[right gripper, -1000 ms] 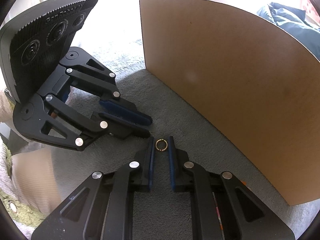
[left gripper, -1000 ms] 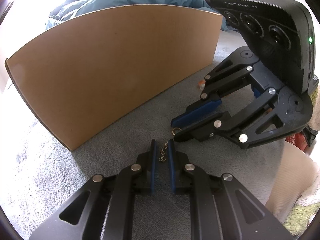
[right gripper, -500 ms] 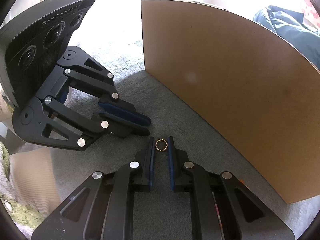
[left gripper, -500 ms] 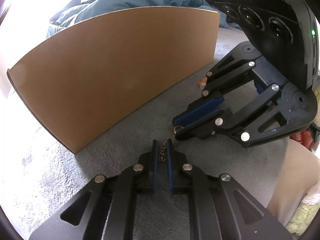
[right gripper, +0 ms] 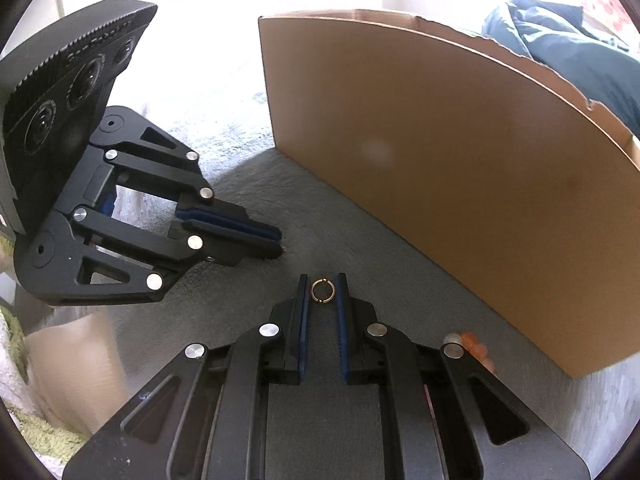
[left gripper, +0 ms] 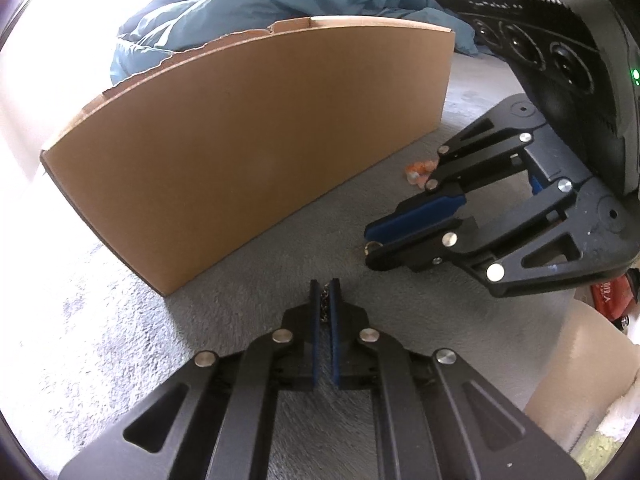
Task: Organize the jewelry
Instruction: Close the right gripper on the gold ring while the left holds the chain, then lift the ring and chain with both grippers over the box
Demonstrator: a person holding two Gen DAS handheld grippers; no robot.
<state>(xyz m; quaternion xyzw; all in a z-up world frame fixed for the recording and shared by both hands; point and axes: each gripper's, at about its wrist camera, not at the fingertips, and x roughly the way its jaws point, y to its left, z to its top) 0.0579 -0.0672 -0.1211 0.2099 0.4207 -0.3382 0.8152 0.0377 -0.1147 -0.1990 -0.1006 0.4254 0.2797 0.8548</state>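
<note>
— What's around the work?

— A cardboard box (left gripper: 256, 152) stands on the grey carpet (left gripper: 248, 280) just beyond both tools, a teal duvet (left gripper: 280, 4) behind it. Small orange bits (left gripper: 420, 170) lie near the box's right end.

— And the tools?

— The left gripper (left gripper: 325, 286) is clenched on a fine chain (left gripper: 326, 300); the right gripper (right gripper: 322, 290) pinches a small gold ring (right gripper: 322, 291).

— Any change?

— The left jaws have tightened and the tool lifted slightly; the box's torn top edge now shows.

A tall cardboard box (left gripper: 248, 152) with a ragged top edge stands on grey carpet (left gripper: 100, 340). Behind it lies a rumpled teal duvet (left gripper: 280, 0). A red packet (left gripper: 610, 294) shows at the right edge, beside a pale green fluffy cloth (left gripper: 608, 446).
</note>
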